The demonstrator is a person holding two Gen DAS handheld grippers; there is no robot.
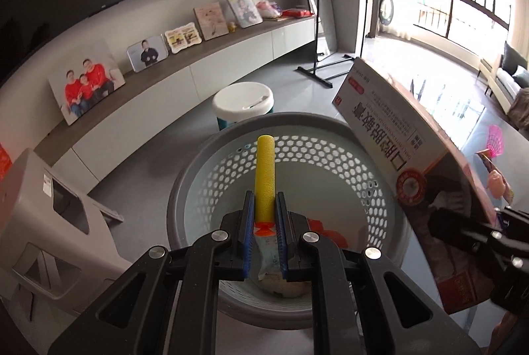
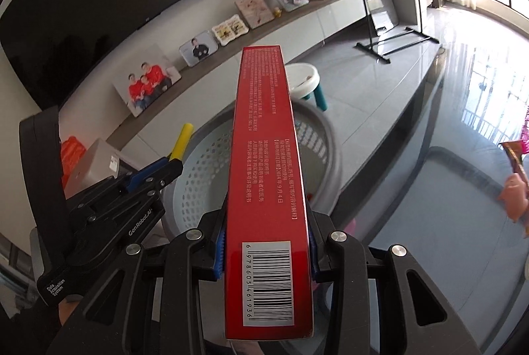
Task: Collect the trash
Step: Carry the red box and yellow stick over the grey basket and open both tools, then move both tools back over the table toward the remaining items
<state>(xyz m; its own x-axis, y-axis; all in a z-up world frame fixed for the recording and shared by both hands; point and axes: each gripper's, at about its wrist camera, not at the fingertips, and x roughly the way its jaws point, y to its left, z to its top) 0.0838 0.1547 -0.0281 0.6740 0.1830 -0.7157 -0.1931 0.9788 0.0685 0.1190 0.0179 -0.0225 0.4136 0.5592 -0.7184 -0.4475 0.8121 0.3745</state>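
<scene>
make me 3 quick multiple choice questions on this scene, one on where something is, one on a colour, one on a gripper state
1. Where is the perforated basket?
A. on the long shelf
B. on the floor below both grippers
C. on the white stool

2. What colour is the foam stick in the left gripper?
A. yellow
B. green
C. white

3. What is the right gripper doing?
A. hanging open and empty
B. clamped on the basket rim
C. shut on the red box

Answers:
1 B, the left wrist view looks down into the basket past the fingers.
2 A, the stick pokes out yellow between the blue pads.
3 C, both pads press the box's sides near its barcode.
</scene>
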